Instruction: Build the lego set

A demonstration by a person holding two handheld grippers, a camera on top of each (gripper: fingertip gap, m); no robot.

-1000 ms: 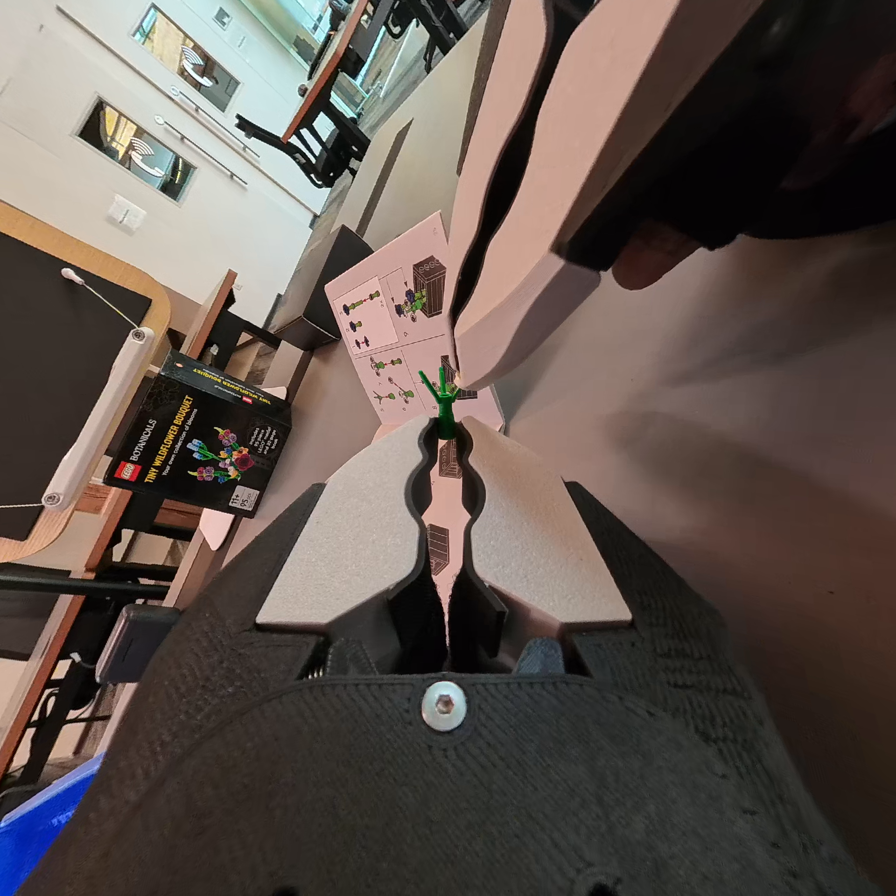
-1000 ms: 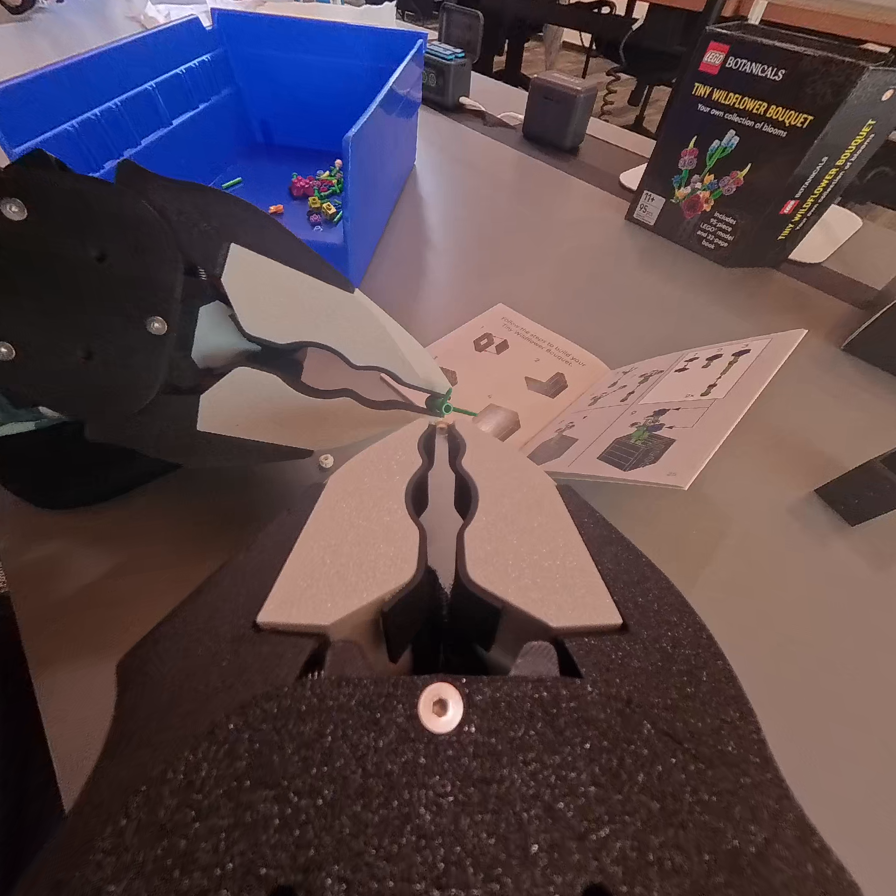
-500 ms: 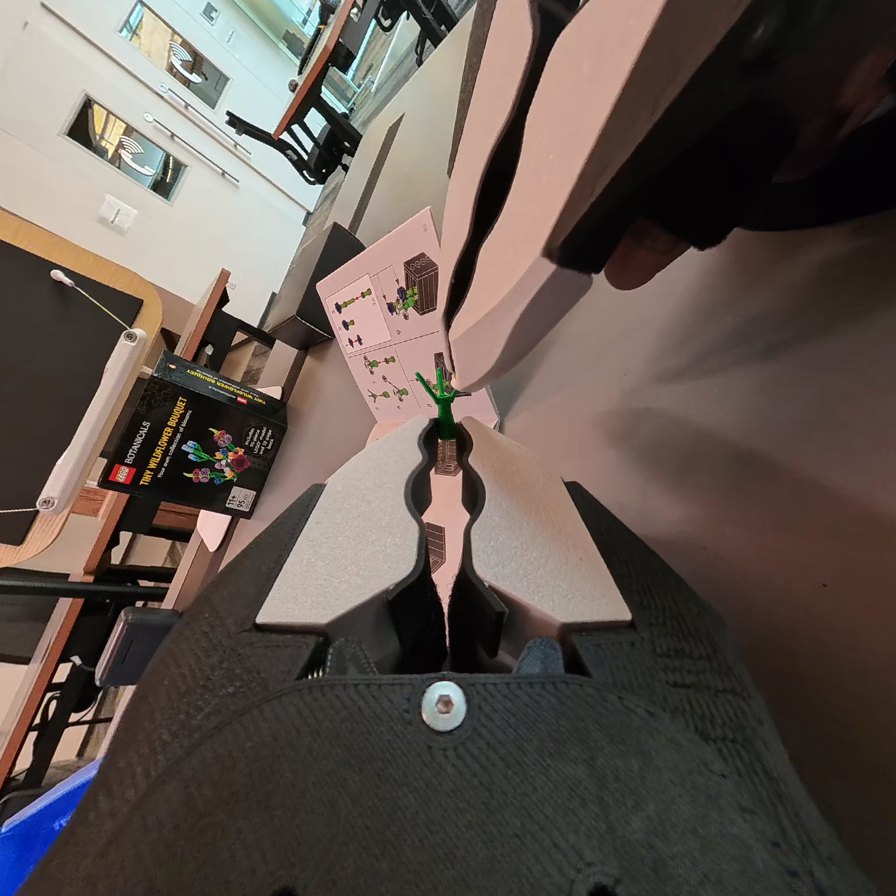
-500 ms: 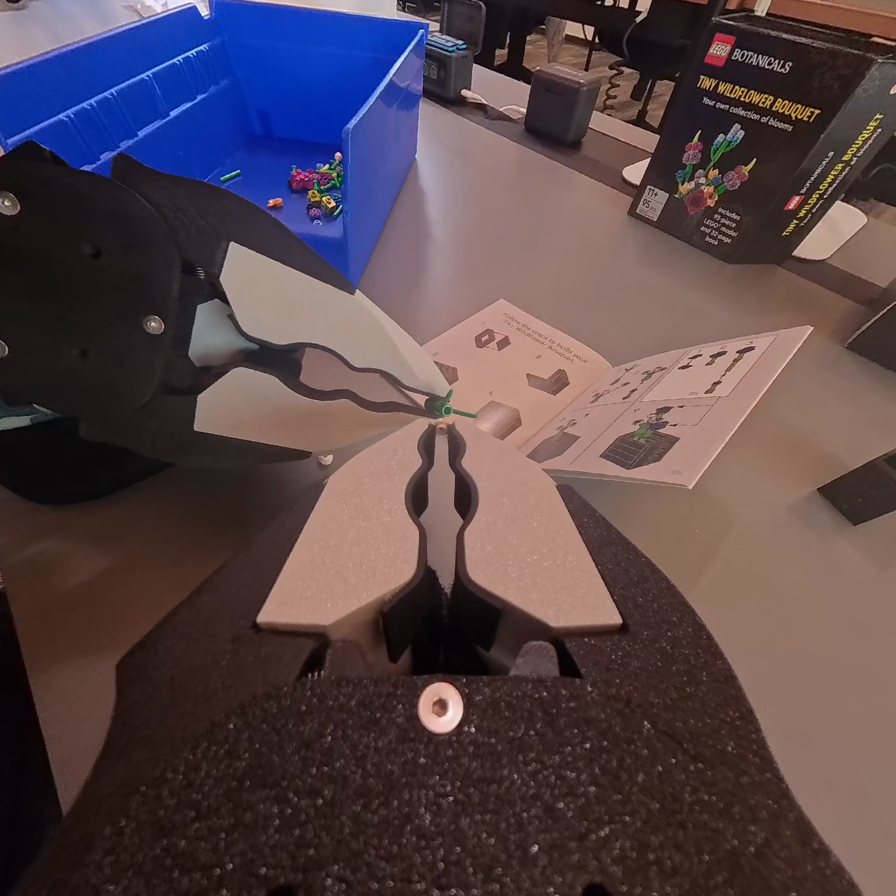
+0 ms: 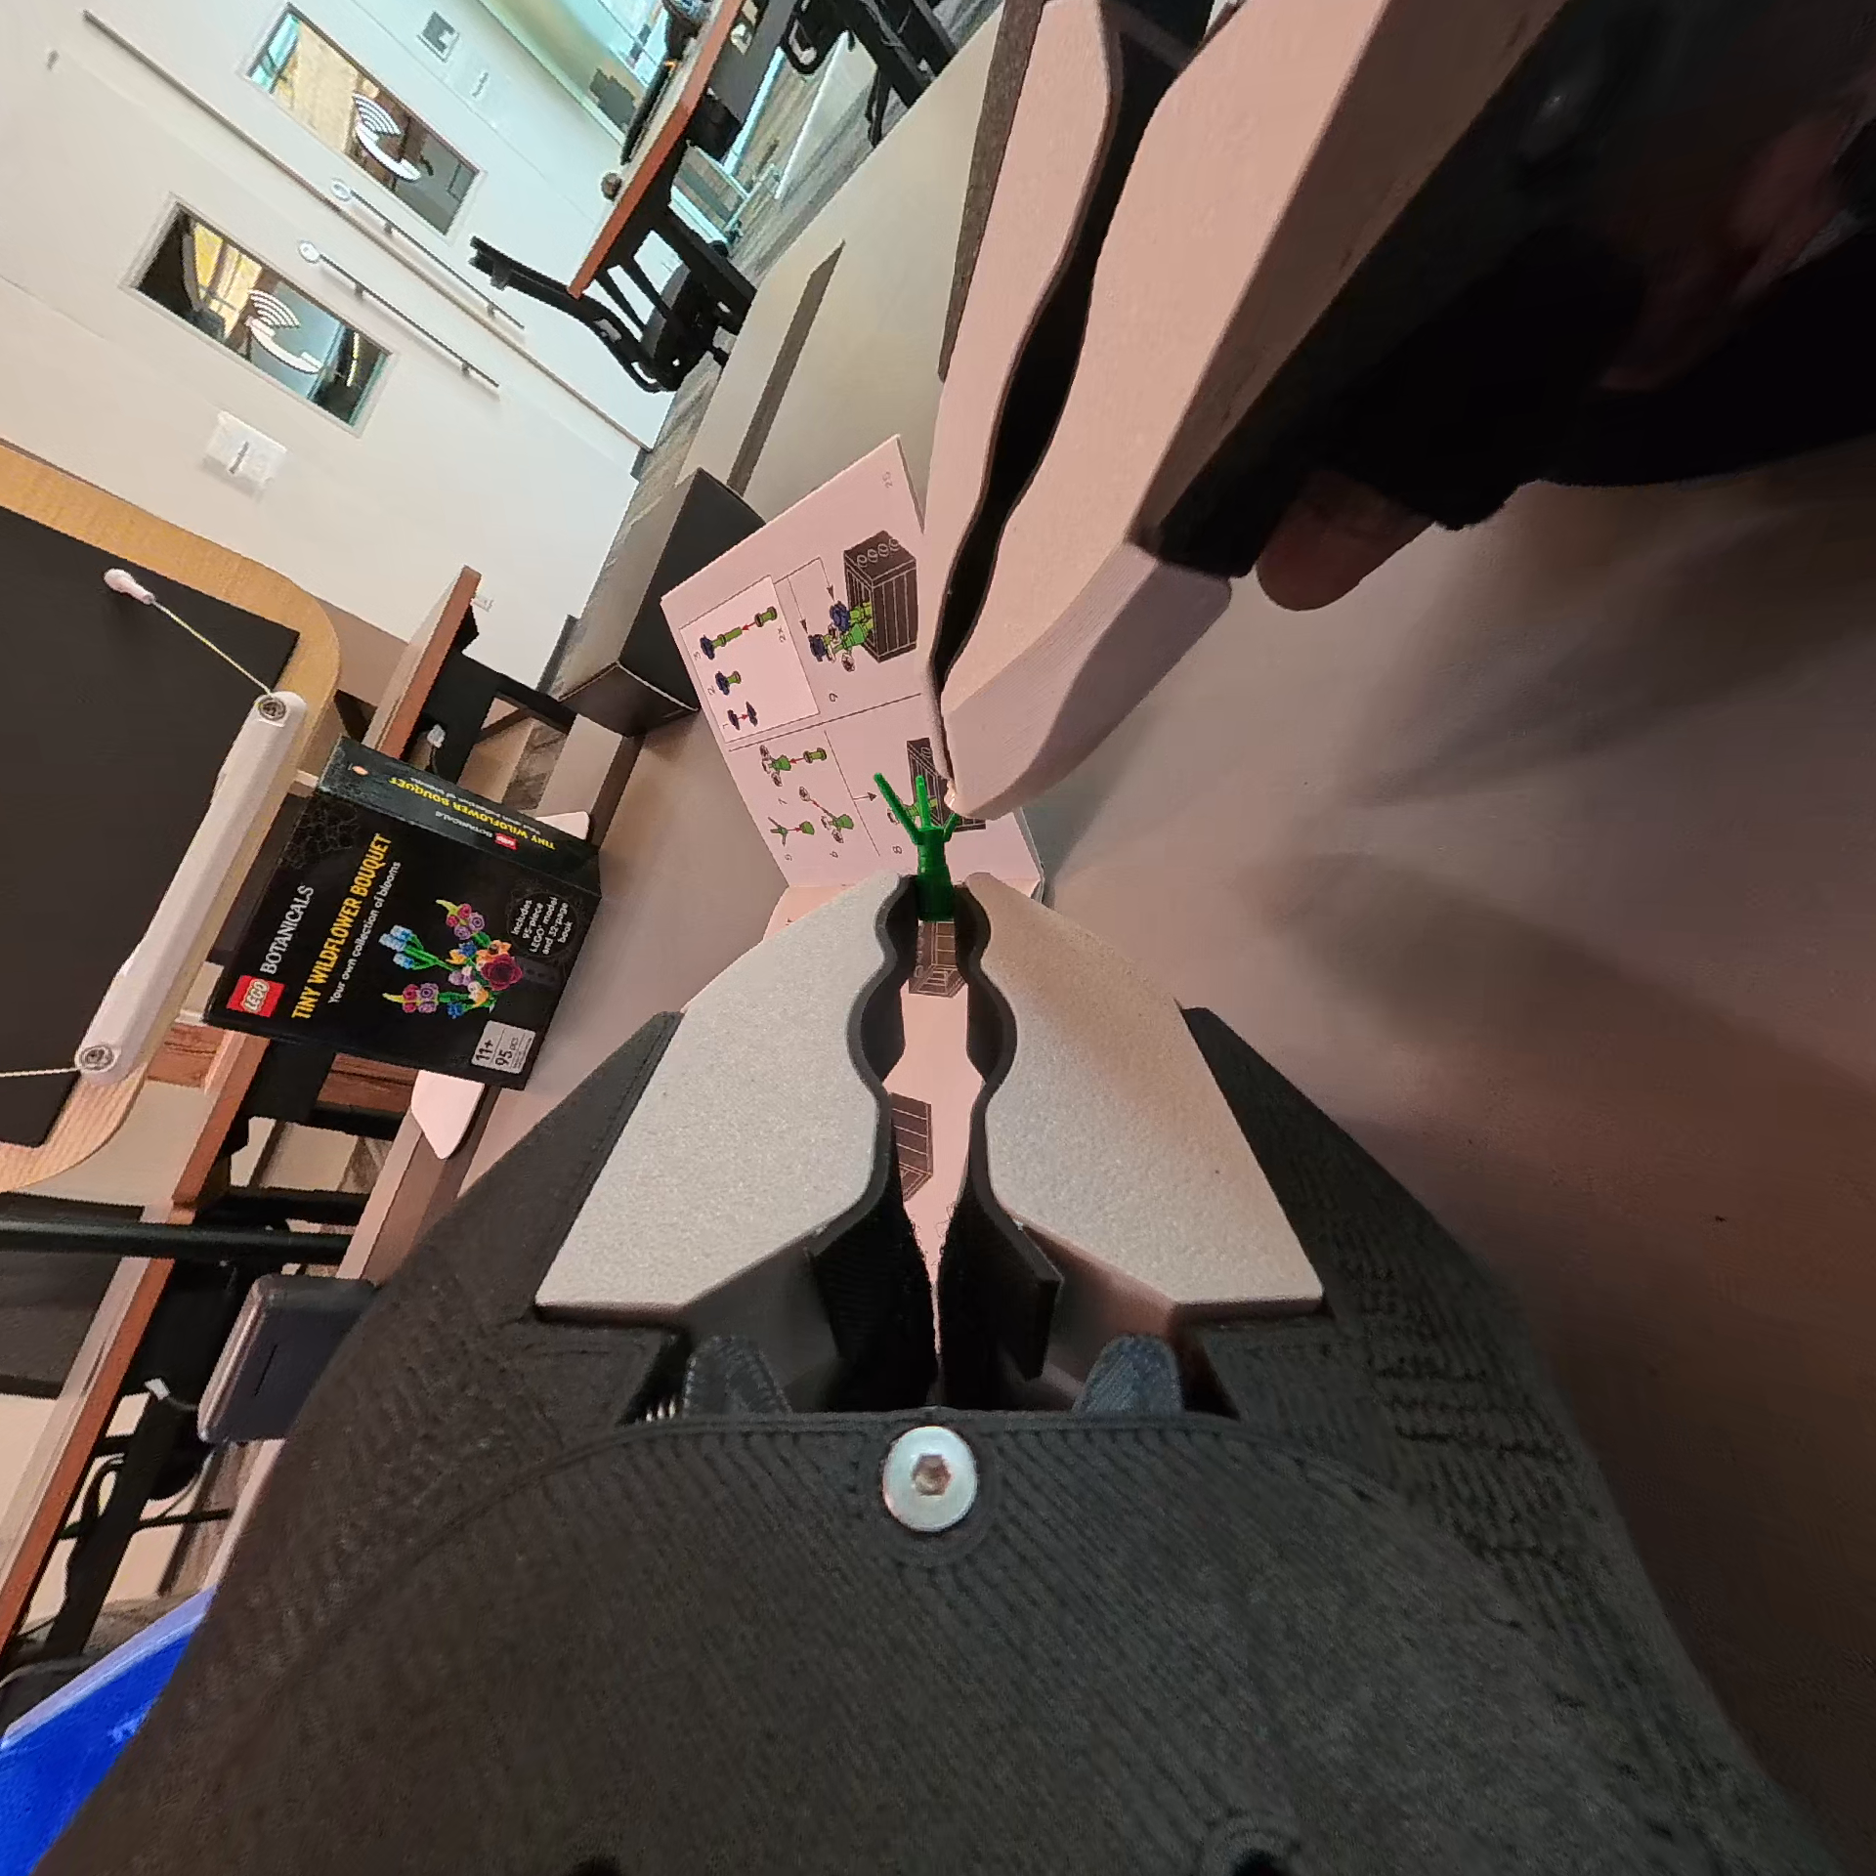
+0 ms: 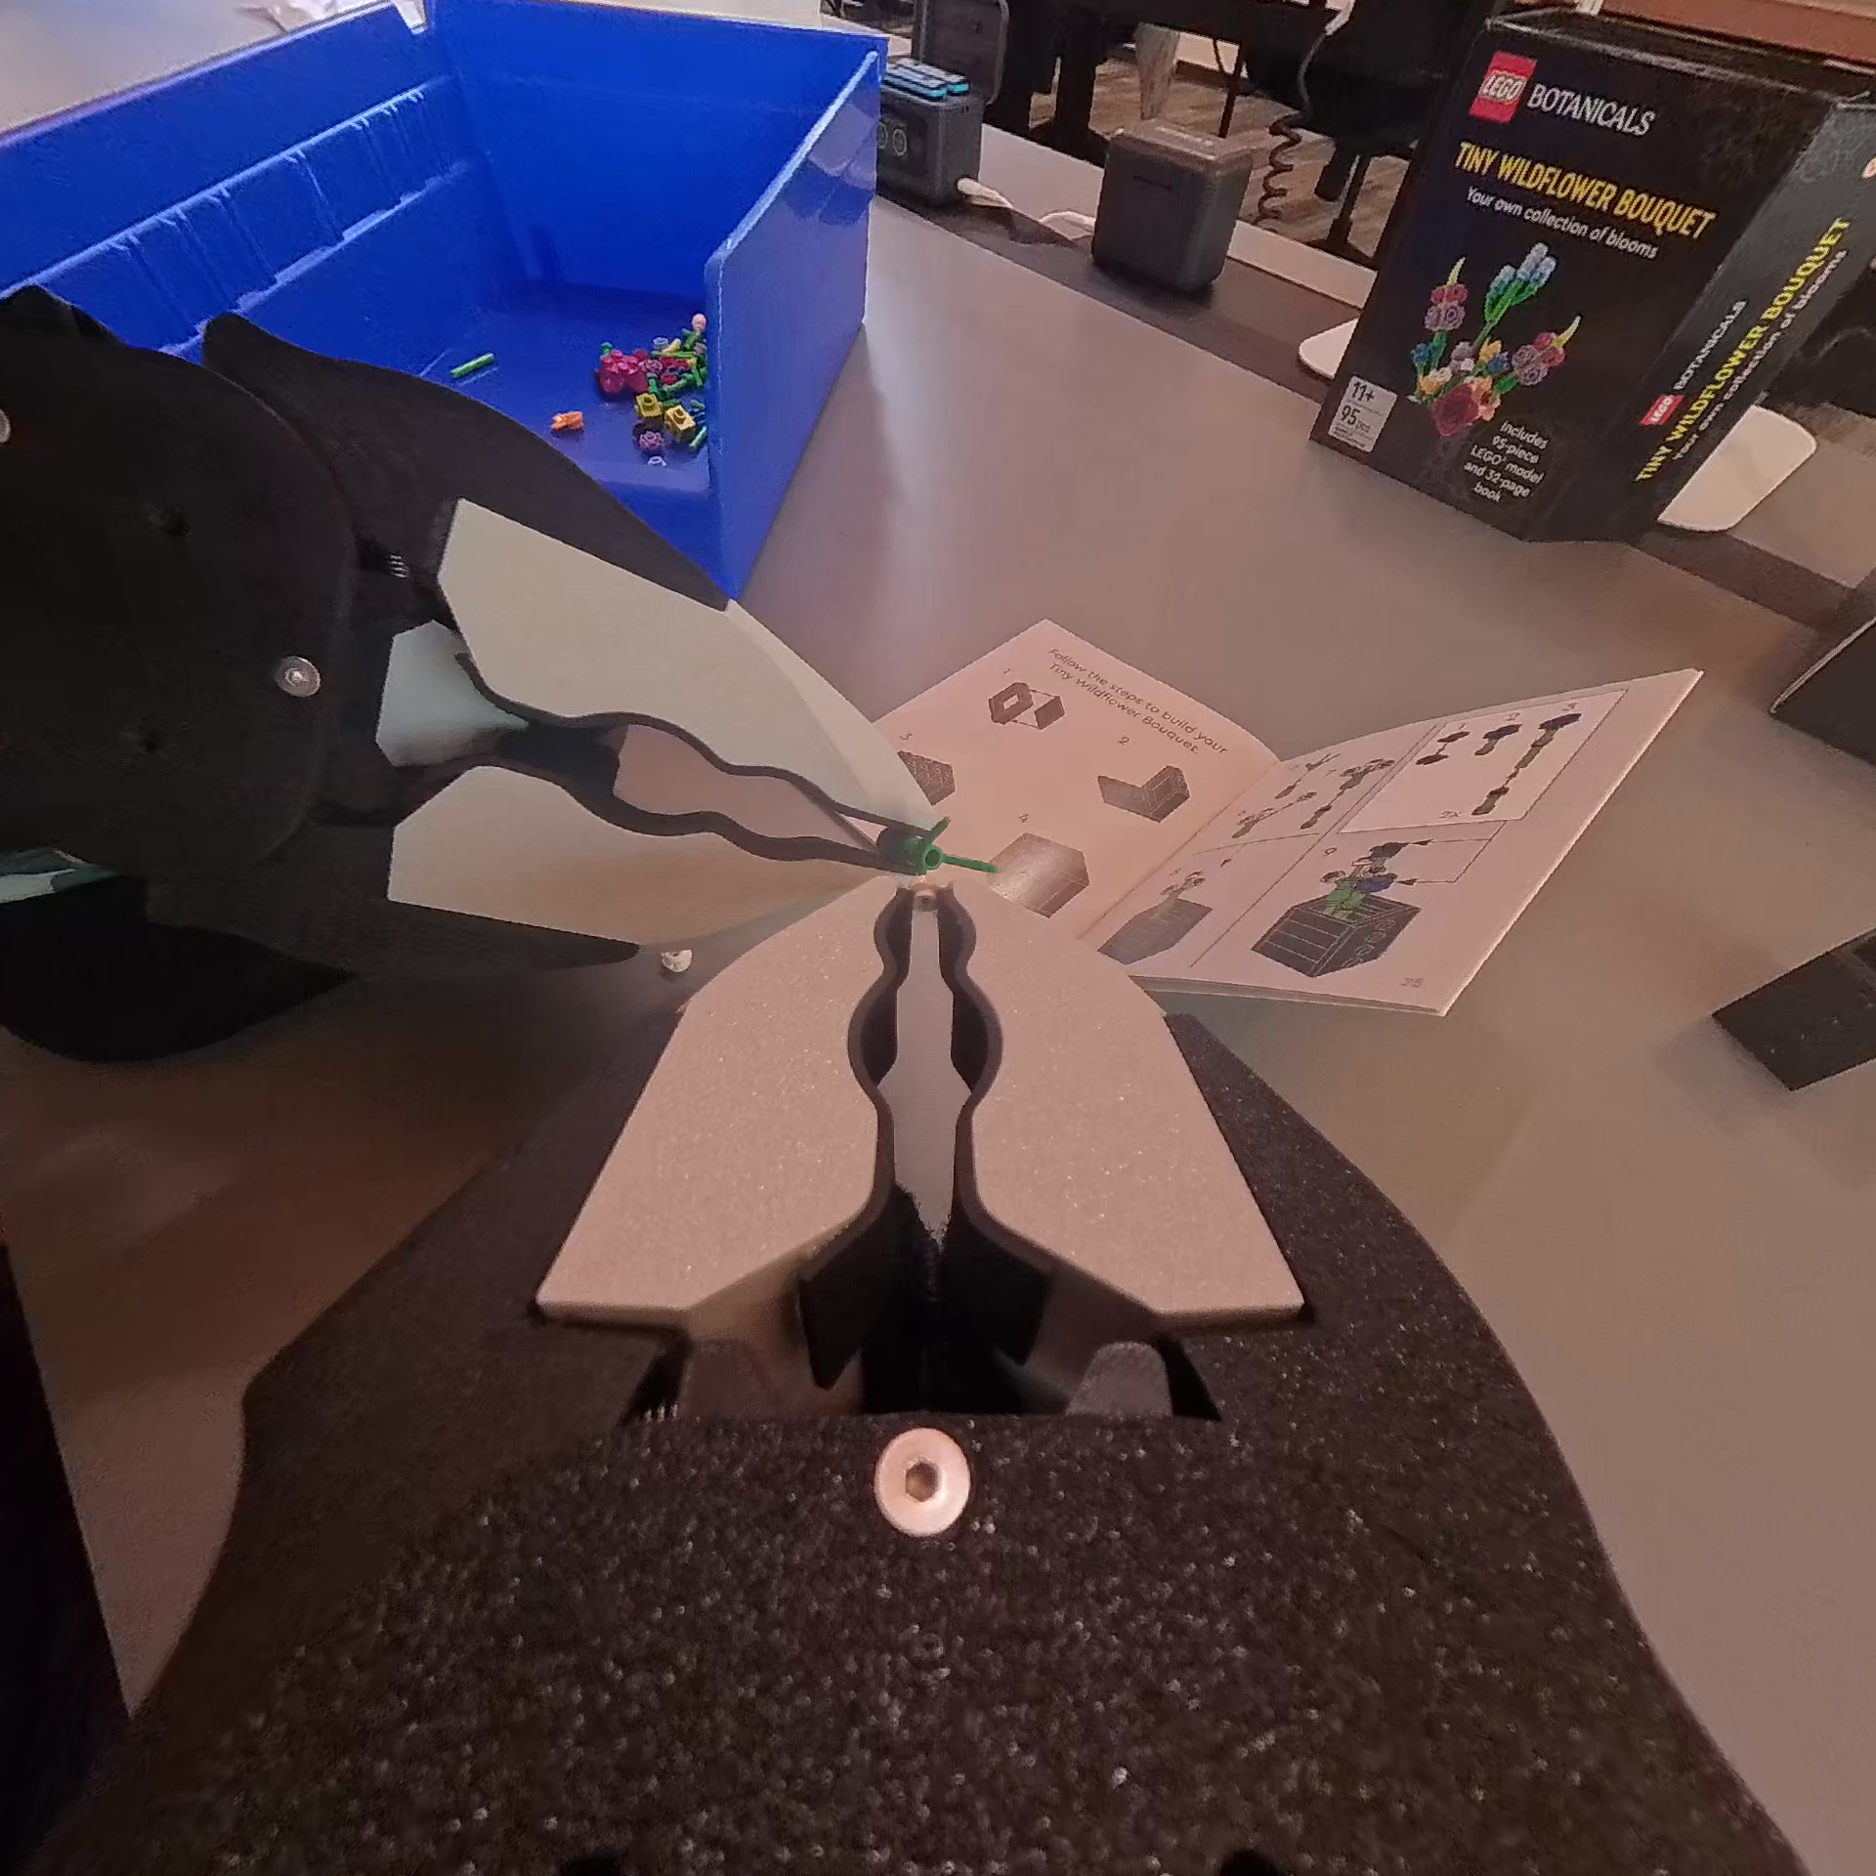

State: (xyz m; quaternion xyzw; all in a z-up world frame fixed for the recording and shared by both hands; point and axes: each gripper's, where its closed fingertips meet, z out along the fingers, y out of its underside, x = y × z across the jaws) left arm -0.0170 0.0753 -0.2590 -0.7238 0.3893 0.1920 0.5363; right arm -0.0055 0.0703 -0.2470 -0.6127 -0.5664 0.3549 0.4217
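My left gripper (image 5: 929, 898) is shut on a small green stem piece (image 5: 926, 838) with thin prongs pointing outward. In the right wrist view it comes in from the left (image 6: 891, 848), holding the stem (image 6: 929, 856) level above the table. My right gripper (image 6: 926, 898) is shut on a tiny pale round piece (image 6: 926, 893) at its tips, just under the stem's prongs. In the left wrist view the right gripper (image 5: 949, 802) comes down from the upper right and its tip touches the prongs.
An open instruction booklet (image 6: 1320, 812) lies on the grey table behind the tips. A blue bin (image 6: 792, 335) with several loose pieces (image 6: 660, 386) stands at the back left. The black set box (image 6: 1543, 284) stands at the back right. A tiny white piece (image 6: 675, 957) lies under the left gripper. Only a small space, under 4 cm, lies between the two pairs of fingers.
Both grippers have kept their grip and stayed tip to tip. Both views have shifted only slightly against the background.
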